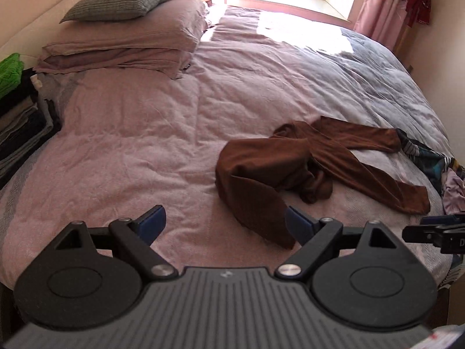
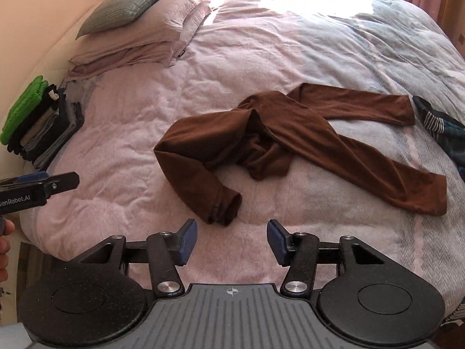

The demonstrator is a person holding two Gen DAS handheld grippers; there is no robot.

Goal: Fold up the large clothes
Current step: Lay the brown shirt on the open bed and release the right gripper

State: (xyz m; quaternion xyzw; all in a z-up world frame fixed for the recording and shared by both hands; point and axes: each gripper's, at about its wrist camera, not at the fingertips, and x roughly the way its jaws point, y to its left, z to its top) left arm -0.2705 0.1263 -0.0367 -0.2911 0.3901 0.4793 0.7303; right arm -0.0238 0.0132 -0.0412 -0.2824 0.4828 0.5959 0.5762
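A brown long-sleeved top (image 2: 270,142) is being left crumpled on the bed (image 2: 130,133) while both grippers, left (image 1: 223,224) lettered "GenRobot.AI" and right (image 2: 232,240), are being held released, empty.

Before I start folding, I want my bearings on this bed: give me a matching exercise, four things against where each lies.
Things:
1. brown long-sleeved top
2. grey pillow
3. stack of folded clothes
4. striped garment

Places:
A. left edge of the bed
B. right edge of the bed
C. on top of the pink pillows
D. crumpled mid-bed, ahead of both open grippers

Pairs: 1-D, 2-C, 3-A, 4-B
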